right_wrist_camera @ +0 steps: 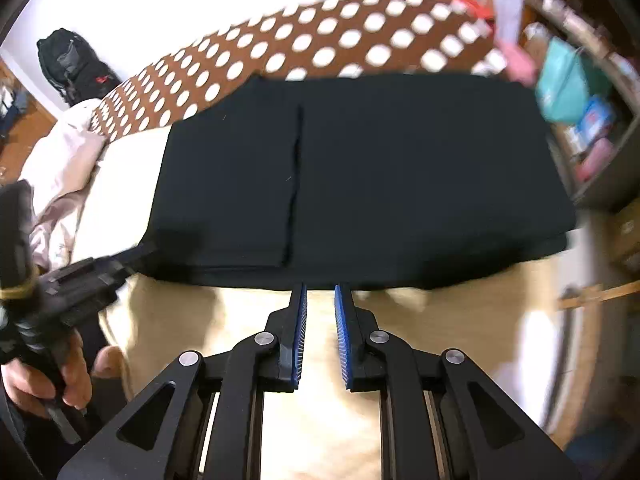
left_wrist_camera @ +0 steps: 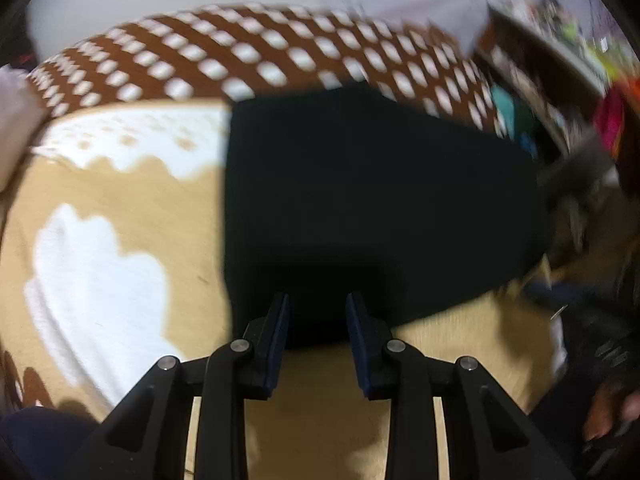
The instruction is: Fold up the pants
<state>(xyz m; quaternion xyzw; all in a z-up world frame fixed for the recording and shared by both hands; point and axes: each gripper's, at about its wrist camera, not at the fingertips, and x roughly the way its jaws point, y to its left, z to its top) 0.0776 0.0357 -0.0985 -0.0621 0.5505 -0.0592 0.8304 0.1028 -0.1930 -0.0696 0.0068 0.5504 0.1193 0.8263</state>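
Left claw [left_wrist_camera: 316,308]: we see one, its two blue-padded fingers spread apart with nothing between them, hanging over the near edge of the pants.
Right claw [right_wrist_camera: 320,300]: we see one, its two ribbed blue pads standing a narrow gap apart and gripping nothing, just short of the near edge of the pants.
Bed cover [right_wrist_camera: 312,360]: we count one, the largest thing here, beige with white cloud shapes, and it carries the pants.
Dotted cloth [right_wrist_camera: 320,40]: one brown band with white dots, lying beyond the pants along the far side of the bed.
Pants [right_wrist_camera: 360,176]: one black pair, folded flat into a broad rectangle on the bed cover, its far edge touching the dotted cloth; in the right wrist view we count one vertical seam line left of centre, and layered edges show along the near side.
Pale bedding [right_wrist_camera: 64,176]: one crumpled pinkish heap at the left of the bed, apart from the pants.
Shelf [right_wrist_camera: 600,120]: one at the right, crowded with packets we cannot count through the blur.
Black bag [right_wrist_camera: 72,64]: one, against the white wall at the far left.
Hand [right_wrist_camera: 48,376]: in the right wrist view we see one, wrapped around the handle of the left claw beside the pants' near-left corner.
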